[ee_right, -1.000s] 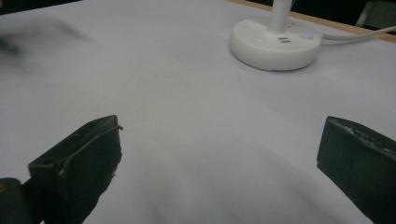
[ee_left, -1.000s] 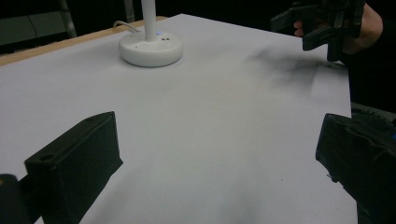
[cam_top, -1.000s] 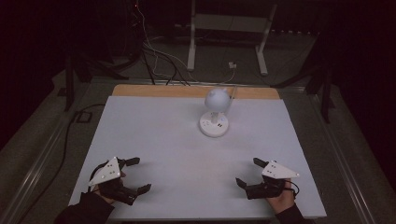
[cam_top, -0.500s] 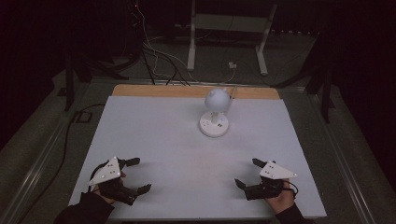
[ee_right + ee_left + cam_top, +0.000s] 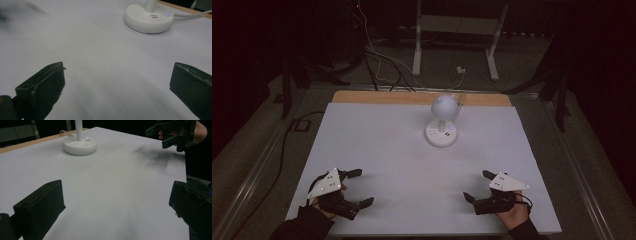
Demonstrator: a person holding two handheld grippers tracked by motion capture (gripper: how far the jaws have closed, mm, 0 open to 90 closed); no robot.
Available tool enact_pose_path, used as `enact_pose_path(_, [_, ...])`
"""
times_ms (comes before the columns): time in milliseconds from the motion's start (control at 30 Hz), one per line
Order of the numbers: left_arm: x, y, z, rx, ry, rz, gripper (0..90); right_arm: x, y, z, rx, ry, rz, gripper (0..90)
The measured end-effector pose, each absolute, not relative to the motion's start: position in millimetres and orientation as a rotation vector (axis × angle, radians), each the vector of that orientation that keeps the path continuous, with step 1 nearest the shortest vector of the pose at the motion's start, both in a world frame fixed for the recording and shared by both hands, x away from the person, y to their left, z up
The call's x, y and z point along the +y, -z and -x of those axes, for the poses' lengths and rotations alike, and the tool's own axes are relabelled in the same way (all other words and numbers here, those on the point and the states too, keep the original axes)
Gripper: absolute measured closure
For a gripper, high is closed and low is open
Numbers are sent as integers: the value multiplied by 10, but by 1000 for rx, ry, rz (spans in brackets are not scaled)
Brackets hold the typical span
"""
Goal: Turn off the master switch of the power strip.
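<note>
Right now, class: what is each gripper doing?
Left gripper: open, holding nothing.
Right gripper: open, holding nothing.

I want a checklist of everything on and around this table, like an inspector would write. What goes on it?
Surface: white table top, bare apart from the lamp; wooden strip along the far edge.
Job's things: white desk lamp with round base and ball-shaped head, standing far of centre.
Clutter: nothing seen.
Grippers: left tongs open, near left; right tongs open, near right; both hold nothing.
Cables: lamp cord runs off the far edge; more wires on the floor behind.
Surroundings: dark room, white metal stand beyond.
</note>
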State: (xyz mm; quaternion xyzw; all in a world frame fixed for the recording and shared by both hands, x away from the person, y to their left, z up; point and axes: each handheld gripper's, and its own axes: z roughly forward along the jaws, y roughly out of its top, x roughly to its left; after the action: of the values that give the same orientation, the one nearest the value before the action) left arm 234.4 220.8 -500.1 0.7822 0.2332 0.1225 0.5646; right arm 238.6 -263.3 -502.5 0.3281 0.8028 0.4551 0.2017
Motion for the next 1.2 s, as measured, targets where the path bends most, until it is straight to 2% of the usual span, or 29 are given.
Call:
enact_pose_path(633, [2206, 5000, -2338, 545, -287, -1840, 4, -2477, 4818, -2375, 2289, -1331, -891, 0])
enact_pose_path(1200, [2211, 4999, -2340, 547, -282, -1835, 4, -2443, 4632, -2519, 2245, -1355, -884, 0])
